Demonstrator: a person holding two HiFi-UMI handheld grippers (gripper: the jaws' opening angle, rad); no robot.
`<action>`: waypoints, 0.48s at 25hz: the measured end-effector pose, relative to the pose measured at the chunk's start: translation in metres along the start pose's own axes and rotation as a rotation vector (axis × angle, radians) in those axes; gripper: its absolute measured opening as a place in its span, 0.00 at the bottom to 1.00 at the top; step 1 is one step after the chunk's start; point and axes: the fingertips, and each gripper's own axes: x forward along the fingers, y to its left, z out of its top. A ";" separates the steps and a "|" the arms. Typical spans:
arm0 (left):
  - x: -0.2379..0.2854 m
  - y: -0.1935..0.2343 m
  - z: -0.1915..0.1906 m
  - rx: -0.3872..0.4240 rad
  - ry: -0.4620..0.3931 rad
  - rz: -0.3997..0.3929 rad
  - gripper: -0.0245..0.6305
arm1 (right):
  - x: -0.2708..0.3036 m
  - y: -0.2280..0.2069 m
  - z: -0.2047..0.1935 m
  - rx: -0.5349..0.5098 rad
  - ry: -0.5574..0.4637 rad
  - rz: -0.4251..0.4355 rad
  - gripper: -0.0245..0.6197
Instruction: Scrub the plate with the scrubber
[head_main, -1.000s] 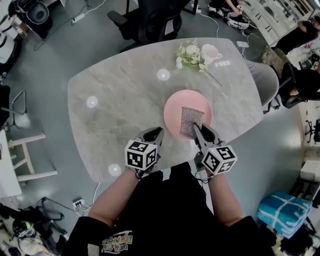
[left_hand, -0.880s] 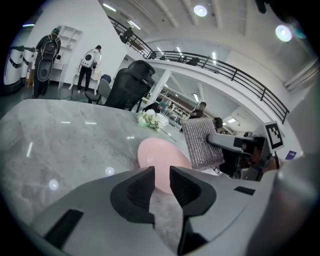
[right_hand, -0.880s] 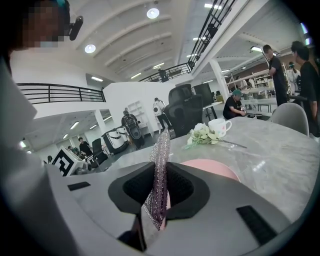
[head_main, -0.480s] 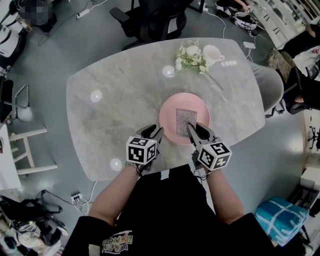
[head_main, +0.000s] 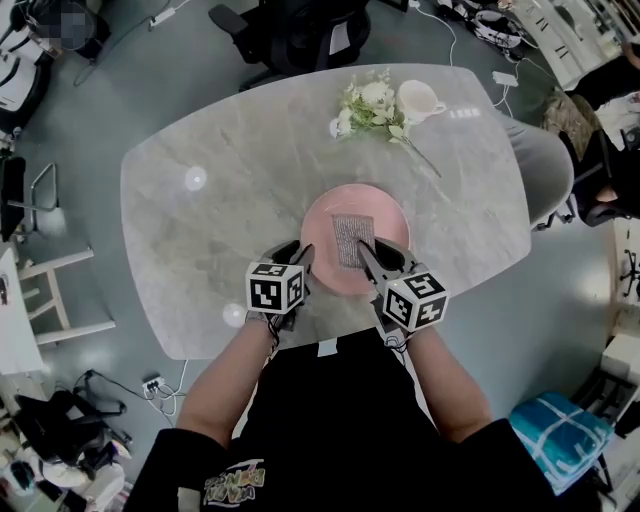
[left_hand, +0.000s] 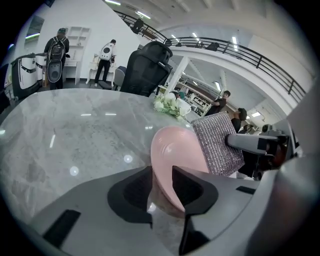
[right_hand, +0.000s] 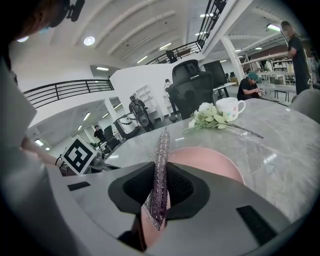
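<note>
The left gripper (head_main: 298, 253) (left_hand: 161, 176) has its jaws closing on the left rim of a round pink plate (head_main: 322, 222) (left_hand: 172, 147). The rim sits between the pads, and both appear to touch it. The right gripper (head_main: 372, 250) (right_hand: 160, 186) is clamped on the near edge of a silver woven-mesh scrubber (head_main: 352, 236) (right_hand: 161, 147) (left_hand: 218, 142). Its own camera sees the cloth only edge-on, a thin strip standing up between the pads, so the face is lost there.

From the head view, the scrubber lies over the middle of the plate. Its near edge and the plate's near rim are covered by the jaws and the two marker cubes, which also hide the person's hands. The plate rests on an oval grey marble-look table (head_main: 215, 195), toward the person's side.

Well apart at the far edge are a sprig of white flowers (head_main: 368, 105) and, just beside it, a white cup (head_main: 418, 100) whose pattern is too small to read. A black office chair (head_main: 300, 30) beyond the table is cut off by the frame's top.
</note>
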 end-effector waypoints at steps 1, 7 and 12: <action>0.004 0.001 0.000 -0.003 0.008 0.009 0.24 | 0.003 -0.002 -0.001 -0.004 0.010 0.005 0.15; 0.022 0.010 -0.003 -0.010 0.053 0.066 0.22 | 0.022 -0.012 -0.005 -0.029 0.083 0.022 0.15; 0.030 0.013 -0.004 -0.020 0.073 0.098 0.15 | 0.038 -0.015 -0.008 -0.064 0.150 0.047 0.15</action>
